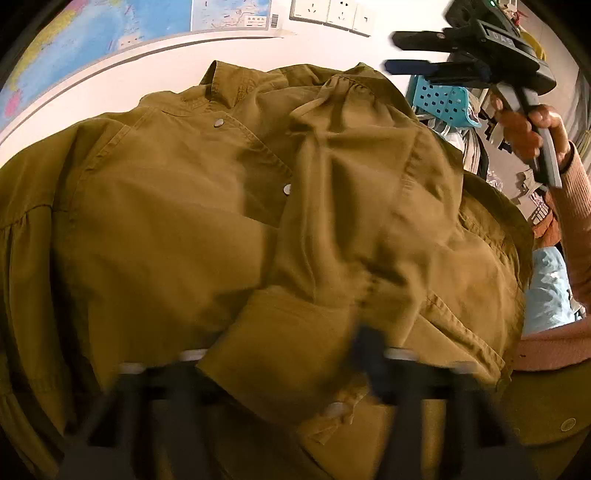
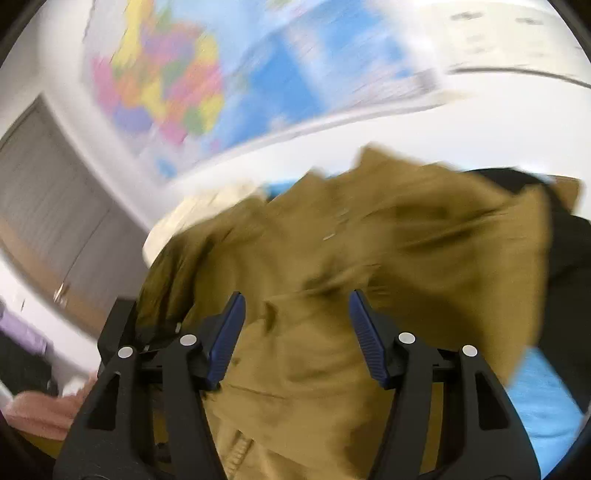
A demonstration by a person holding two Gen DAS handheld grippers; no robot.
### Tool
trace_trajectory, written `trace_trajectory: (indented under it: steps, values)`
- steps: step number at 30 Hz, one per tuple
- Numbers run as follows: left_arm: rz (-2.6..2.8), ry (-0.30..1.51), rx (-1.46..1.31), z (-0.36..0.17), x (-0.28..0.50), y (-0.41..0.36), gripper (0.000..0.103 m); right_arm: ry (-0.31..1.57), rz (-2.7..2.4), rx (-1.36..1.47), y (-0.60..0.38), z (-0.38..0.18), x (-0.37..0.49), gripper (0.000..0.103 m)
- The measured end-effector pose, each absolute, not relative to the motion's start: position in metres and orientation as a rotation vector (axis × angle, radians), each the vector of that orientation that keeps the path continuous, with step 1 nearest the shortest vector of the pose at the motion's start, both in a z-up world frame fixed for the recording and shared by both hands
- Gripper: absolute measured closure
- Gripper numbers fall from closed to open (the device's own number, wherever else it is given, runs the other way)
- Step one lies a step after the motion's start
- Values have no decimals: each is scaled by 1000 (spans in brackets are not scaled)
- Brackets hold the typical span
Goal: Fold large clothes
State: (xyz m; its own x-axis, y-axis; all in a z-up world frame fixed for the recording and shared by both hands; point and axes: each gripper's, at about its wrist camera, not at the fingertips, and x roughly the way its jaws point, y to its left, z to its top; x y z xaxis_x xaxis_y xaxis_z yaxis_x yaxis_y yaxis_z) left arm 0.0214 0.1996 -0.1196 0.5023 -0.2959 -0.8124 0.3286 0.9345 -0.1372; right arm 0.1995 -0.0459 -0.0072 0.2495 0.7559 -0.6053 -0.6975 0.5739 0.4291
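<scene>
An olive-brown jacket (image 1: 177,221) with metal snaps lies spread over the surface, collar at the far side, one sleeve (image 1: 354,192) folded across its front. My left gripper (image 1: 295,354) is low over the sleeve cuff; it is blurred and cloth covers its fingers, so I cannot tell how they stand. My right gripper (image 2: 297,314) is open and empty above the jacket (image 2: 332,266). It also shows in the left wrist view (image 1: 410,51), raised at the upper right, held by a hand.
A white wall with a world map (image 1: 92,33) and sockets (image 1: 332,14) is behind. A turquoise perforated basket (image 1: 439,99) and clutter stand at the right. A grey door (image 2: 48,214) shows at the left in the right wrist view. Light-blue fabric (image 2: 543,398) lies near the jacket.
</scene>
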Motion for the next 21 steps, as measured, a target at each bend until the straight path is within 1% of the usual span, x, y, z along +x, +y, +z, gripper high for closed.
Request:
trace_trajectory:
  steps: [1,2,4,7,9,11,16,17,18,19,20,21]
  values:
    - [-363,964,35,-117,22,202,80,847,936,87,-63,-5,206,44]
    - [-342,946,37,-112,21,205,86,827,873,90,-79,-4,214,42]
    - [-284,907,-4,-99,25,223,90,830,811,135,-105,-8,229,41]
    - [-166,847,-84,-75,31,259,93,847,731,161,-129,-23,249,36]
    - [-129,831,-131,-66,33,278,93,883,721,169,-134,-38,261,27]
    - [-99,839,-117,-65,36,282,92,912,711,164,-130,-53,270,24]
    - [-66,912,-80,-80,50,274,88,969,768,164,-110,-84,286,21]
    - [-57,923,-93,-83,53,276,86,972,773,171,-107,-87,289,23]
    - [-54,928,-107,-84,53,278,85,978,780,181,-106,-87,291,37]
    - [-51,932,-123,-86,53,280,82,991,802,193,-105,-89,293,45]
    - [-48,936,-137,-87,56,281,82,992,806,187,-104,-88,294,66]
    - [-46,939,-141,-87,57,283,82,982,793,163,-105,-86,294,81]
